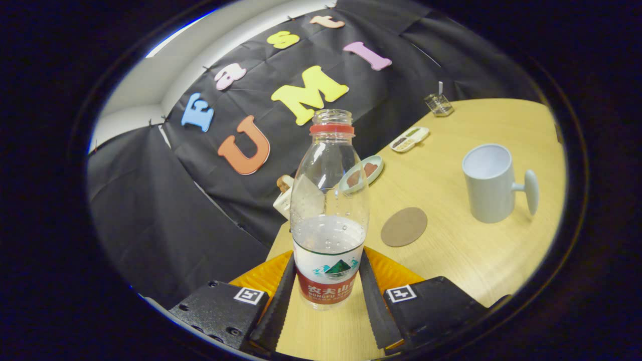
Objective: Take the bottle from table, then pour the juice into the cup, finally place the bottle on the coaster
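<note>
A clear plastic bottle point(328, 210) with no cap, a red neck ring and a red-and-white label stands between my fingers. It holds clear liquid to about a third of its height. My gripper point(326, 258) is shut on the bottle, both fingers point(281, 301) pressing on the label band. Beyond the fingers to the right a round brown coaster point(404, 226) lies flat on the wooden table point(451, 260). Further right stands a pale grey cup point(489, 183), upright and looking empty, its knob handle pointing right.
Behind the bottle sit a small oval dish point(362, 173) with brown pieces and a white box point(283, 198) at the table's edge. A white compartment tray point(410, 138) and a clear holder point(439, 105) lie further back. The table edge runs left of the bottle.
</note>
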A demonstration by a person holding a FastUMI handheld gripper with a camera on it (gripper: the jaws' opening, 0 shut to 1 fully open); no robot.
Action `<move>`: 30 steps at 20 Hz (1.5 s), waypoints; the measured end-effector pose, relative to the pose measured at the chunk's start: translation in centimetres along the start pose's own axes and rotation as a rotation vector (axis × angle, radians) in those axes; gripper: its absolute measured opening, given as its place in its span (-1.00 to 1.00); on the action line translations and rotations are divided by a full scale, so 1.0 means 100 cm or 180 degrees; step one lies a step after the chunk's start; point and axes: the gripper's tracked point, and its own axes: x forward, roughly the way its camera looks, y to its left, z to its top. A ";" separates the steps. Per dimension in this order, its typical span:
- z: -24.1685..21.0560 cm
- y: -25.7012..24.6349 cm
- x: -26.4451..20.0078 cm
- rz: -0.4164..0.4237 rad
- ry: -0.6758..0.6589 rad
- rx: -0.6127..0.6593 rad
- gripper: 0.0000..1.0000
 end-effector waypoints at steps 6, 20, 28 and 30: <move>0.022 -0.009 0.007 0.0142 -0.0103 0.1103 0.46; 0.050 0.000 0.023 0.0255 -0.0154 0.2527 0.46; 0.058 -0.002 0.024 0.0328 -0.0218 0.2854 0.46; 0.062 -0.005 0.023 0.0334 -0.0262 0.2963 0.46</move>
